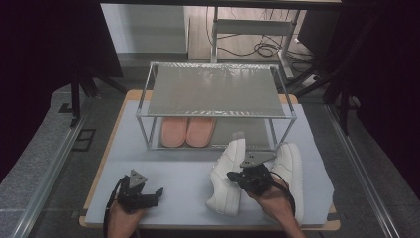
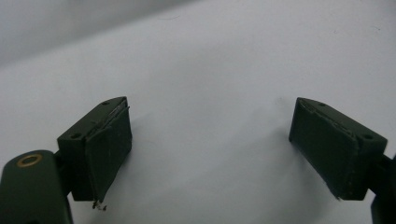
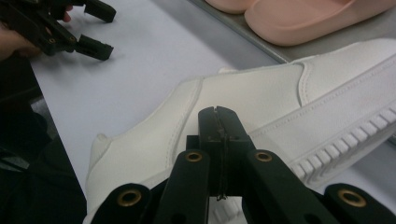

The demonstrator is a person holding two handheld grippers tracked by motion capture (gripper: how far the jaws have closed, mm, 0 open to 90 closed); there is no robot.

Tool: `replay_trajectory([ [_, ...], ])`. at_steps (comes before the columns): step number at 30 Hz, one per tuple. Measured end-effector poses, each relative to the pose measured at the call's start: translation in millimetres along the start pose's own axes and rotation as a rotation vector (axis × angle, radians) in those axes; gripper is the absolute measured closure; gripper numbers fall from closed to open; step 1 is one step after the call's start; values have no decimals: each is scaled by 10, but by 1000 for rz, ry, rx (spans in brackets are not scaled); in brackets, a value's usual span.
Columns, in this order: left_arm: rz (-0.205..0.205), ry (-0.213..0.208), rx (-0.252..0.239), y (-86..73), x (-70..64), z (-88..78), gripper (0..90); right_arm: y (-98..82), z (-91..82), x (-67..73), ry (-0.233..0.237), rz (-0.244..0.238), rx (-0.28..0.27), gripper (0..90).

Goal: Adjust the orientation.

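A white sneaker [image 1: 227,176] lies tipped on its side on the pale mat, toe toward the rack; its ribbed sole [image 3: 345,140] faces right in the right gripper view. My right gripper [image 1: 233,176] [image 3: 217,116] is shut, its jaws pressed together right over the sneaker's side [image 3: 243,102]; I see nothing clamped between them. A second white sneaker [image 1: 291,171] sits just right of that hand. My left gripper [image 1: 157,194] [image 2: 210,149] rests open over bare mat at the front left, and it also appears far off as the left gripper [image 3: 100,30].
A metal two-tier rack [image 1: 215,89] stands at the back of the table, with a pair of pink slippers [image 1: 187,131] [image 3: 299,18] on its lower shelf's left half. The light blue mat [image 1: 168,168] covers the wooden tabletop. Cables lie on the floor beyond.
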State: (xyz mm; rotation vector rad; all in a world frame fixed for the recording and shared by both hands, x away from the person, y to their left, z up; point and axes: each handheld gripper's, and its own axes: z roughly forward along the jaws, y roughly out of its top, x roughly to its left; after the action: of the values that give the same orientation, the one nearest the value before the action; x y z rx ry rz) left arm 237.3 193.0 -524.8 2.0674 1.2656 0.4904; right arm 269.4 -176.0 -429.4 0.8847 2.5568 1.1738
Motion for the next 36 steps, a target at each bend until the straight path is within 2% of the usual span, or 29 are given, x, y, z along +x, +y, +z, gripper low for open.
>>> replay_trajectory([
  [5,-4,0,0,-1,-3,0,132,24,52,21,-18,-23,31,900],
  [11,-4,0,-1,-2,-4,0,133,-21,21,-2,-6,-16,29,900],
  [18,-5,0,-1,-2,-5,0,133,-95,-70,-48,10,0,15,900],
  [23,-4,1,-1,-3,-5,0,133,-130,-147,-61,-6,4,16,900],
  [36,-1,1,1,-3,-4,-2,133,-322,-410,-188,-28,49,16,900],
])
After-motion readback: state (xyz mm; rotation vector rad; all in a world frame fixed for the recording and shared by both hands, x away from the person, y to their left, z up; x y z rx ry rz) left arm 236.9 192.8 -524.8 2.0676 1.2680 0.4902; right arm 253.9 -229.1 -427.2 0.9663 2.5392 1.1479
